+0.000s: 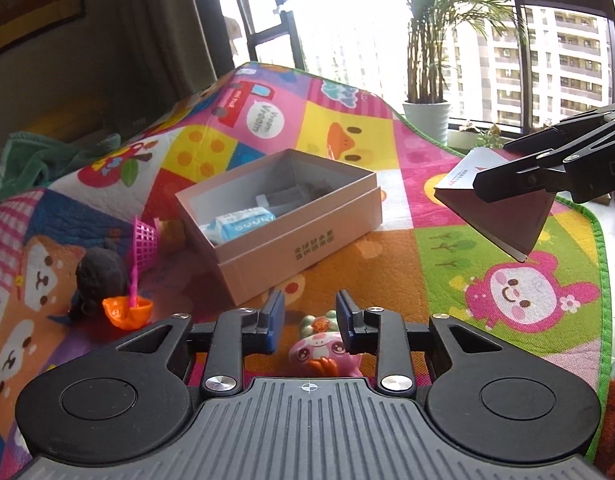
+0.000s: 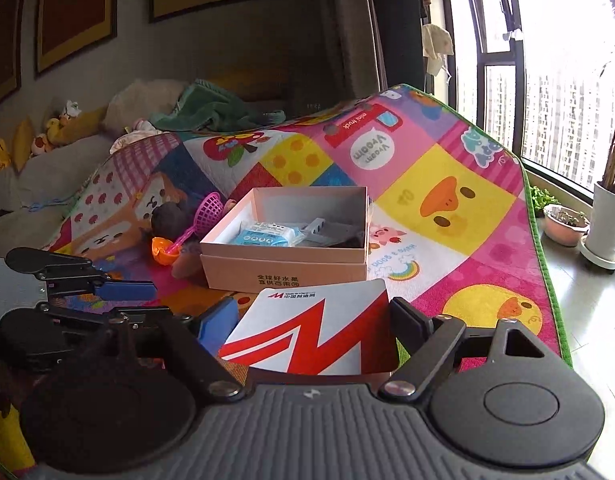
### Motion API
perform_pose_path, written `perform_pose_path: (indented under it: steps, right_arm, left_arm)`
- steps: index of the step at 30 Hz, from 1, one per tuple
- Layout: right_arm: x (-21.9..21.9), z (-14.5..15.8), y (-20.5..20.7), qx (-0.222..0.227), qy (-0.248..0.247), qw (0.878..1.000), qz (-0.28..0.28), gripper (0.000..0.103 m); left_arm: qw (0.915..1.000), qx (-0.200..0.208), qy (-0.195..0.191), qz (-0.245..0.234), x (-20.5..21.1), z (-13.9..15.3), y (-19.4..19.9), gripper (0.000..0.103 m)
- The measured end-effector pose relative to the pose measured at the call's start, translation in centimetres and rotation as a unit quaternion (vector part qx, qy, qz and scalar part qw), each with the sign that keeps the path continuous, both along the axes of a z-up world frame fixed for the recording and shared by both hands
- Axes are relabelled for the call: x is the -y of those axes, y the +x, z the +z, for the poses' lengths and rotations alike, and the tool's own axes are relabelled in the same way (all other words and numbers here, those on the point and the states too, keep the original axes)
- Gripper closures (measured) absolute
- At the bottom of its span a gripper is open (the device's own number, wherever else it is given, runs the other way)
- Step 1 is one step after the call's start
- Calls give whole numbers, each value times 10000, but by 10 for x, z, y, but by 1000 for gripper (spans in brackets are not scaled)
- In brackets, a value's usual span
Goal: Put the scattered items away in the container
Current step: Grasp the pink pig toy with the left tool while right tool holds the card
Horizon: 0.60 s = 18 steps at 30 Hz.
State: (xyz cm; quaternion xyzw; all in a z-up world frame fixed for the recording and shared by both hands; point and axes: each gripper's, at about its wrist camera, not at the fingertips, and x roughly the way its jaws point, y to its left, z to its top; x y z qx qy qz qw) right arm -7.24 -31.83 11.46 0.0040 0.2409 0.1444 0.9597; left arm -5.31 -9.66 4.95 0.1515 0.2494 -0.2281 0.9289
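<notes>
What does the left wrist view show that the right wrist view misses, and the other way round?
Only the left wrist view shows the pink toy figure between the left gripper fingers, and the pink monkey print on the mat. Only the right wrist view shows the red M on the booklet and plush toys on the sofa. Both show the open box with a blue pack inside, the pink scoop, orange cup and right gripper.

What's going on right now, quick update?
Left hand-held gripper shut on pink toy. Right hand-held gripper holds white-red card, short of open box. Nothing blocking the box.
</notes>
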Motion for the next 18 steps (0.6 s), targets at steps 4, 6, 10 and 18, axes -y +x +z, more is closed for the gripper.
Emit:
perform_pose_path:
  steps: [4,6,10,18]
  right_arm:
    - [-2,-3,-2,-11,52,10000,-13,20]
    - [-5,-11,-4,-39,83,10000,-34,20]
    - [-13,-32,4,-206,61,9997,-80,20]
    - [-23,-67,29,-592,-76,9981,-160,28]
  left_arm:
    - [9993,-356,-108,-29,4,-14,4,29]
    - [9990,-428,-94,67,9,-24,7,21]
    - [9979,-443,-63,459,10,-36,15,2]
    - [9912,-1116,133,694,12,-54,20,0]
